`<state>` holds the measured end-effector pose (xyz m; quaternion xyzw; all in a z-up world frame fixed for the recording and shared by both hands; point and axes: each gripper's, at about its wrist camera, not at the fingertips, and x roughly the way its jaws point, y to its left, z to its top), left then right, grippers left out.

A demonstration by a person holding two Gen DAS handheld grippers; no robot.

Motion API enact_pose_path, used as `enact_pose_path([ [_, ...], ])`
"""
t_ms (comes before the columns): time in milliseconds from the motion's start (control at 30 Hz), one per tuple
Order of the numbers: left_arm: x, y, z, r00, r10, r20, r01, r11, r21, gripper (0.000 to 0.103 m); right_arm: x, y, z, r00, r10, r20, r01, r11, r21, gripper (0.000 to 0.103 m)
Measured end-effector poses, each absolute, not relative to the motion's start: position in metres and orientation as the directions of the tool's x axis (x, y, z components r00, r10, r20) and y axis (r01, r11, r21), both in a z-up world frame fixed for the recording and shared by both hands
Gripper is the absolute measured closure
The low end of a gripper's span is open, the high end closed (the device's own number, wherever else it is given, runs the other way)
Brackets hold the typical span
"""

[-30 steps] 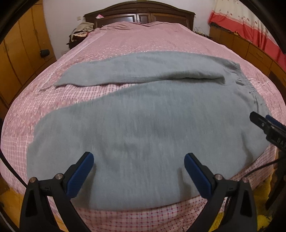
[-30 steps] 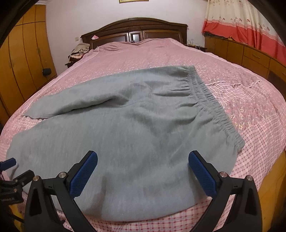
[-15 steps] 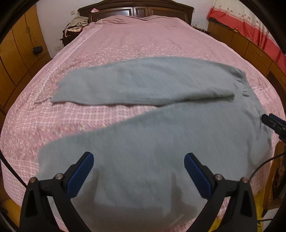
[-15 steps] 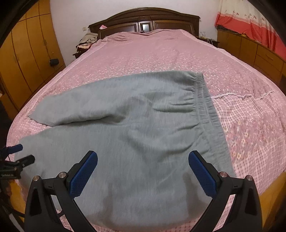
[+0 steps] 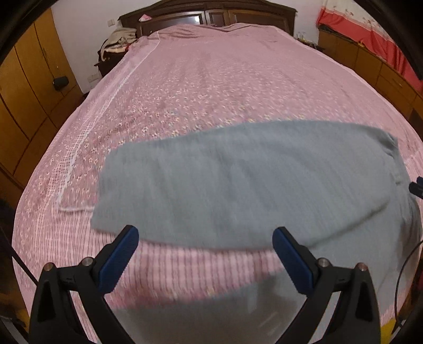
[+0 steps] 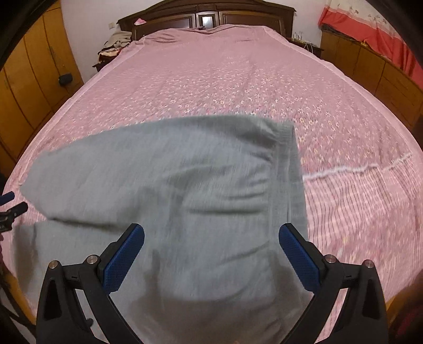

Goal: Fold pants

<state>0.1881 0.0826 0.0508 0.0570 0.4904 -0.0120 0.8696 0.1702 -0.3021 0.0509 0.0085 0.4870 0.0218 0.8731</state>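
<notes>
Grey fleece pants (image 5: pixel 238 182) lie spread across the near end of a pink bed, legs to the left and waistband (image 6: pixel 293 164) to the right. The far leg lies flat; the near leg (image 5: pixel 211 317) runs under my left gripper at the bed's front edge. My left gripper (image 5: pixel 205 256) is open and empty, low over the strip of sheet between the two legs. My right gripper (image 6: pixel 211 254) is open and empty, low over the seat of the pants, just left of the waistband. Each gripper's tips show at the other view's edge.
The pink floral bedspread (image 5: pixel 224 87) stretches far back to a dark wooden headboard (image 6: pixel 206 16). Orange wooden wardrobes (image 5: pixel 23 87) stand on the left, low cabinets with red curtains (image 6: pixel 370 29) on the right. A pile of clothes (image 5: pixel 119 39) sits beside the headboard.
Both grippers have moved forward and down over the pants, so the near leg has slid beneath them and the far leg looks closer. Both stay open.
</notes>
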Motion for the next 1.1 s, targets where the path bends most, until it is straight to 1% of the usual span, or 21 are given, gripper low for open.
enact_pose_path([
  [133, 0.221, 0.092, 0.047, 0.46, -0.024, -0.887, 0.105, 0.994, 0.027, 0.0, 0.198, -0.307, 0.048, 0.489, 0.032, -0.872, -0.044, 0.999, 0.012, 0.0],
  [233, 0.242, 0.096, 0.045, 0.439, -0.048, -0.897, 0.136, 0.991, 0.013, 0.0, 0.221, -0.312, 0.045, 0.452, 0.038, -0.891, -0.053, 0.998, 0.015, 0.0],
  [333, 0.263, 0.099, 0.045, 0.443, -0.004, -0.896, 0.158, 0.985, 0.073, 0.0, 0.244, -0.321, 0.041, 0.418, 0.03, -0.908, -0.029, 0.999, 0.019, 0.0],
  [400, 0.279, 0.103, 0.042, 0.435, 0.015, -0.9, 0.172, 0.98, 0.1, 0.0, 0.259, -0.326, 0.039, 0.404, 0.006, -0.915, -0.02, 1.0, -0.003, 0.0],
  [667, 0.328, 0.122, 0.017, 0.372, 0.046, -0.927, 0.177, 0.977, 0.119, 0.0, 0.31, -0.34, 0.028, 0.375, -0.081, -0.924, -0.006, 0.996, -0.089, 0.0],
  [767, 0.339, 0.13, 0.003, 0.364, 0.106, -0.925, 0.158, 0.972, 0.173, 0.0, 0.326, -0.343, 0.021, 0.356, -0.077, -0.931, 0.002, 0.997, -0.082, 0.0],
  [800, 0.341, 0.134, -0.001, 0.364, 0.105, -0.925, 0.159, 0.972, 0.173, 0.0, 0.33, -0.345, 0.019, 0.347, -0.069, -0.935, 0.008, 0.997, -0.071, 0.0],
  [900, 0.344, 0.146, -0.012, 0.353, 0.038, -0.935, 0.176, 0.979, 0.106, 0.0, 0.344, -0.352, 0.009, 0.325, -0.049, -0.944, 0.007, 0.999, -0.049, 0.002],
  [1000, 0.346, 0.159, -0.02, 0.312, -0.019, -0.95, 0.137, 0.99, 0.025, 0.0, 0.355, -0.357, -0.005, 0.287, -0.02, -0.958, -0.01, 1.0, -0.024, 0.002],
  [1100, 0.348, 0.16, -0.024, 0.294, -0.009, -0.956, 0.137, 0.99, 0.033, 0.0, 0.361, -0.358, -0.019, 0.269, -0.001, -0.963, -0.049, 0.999, -0.014, 0.0],
])
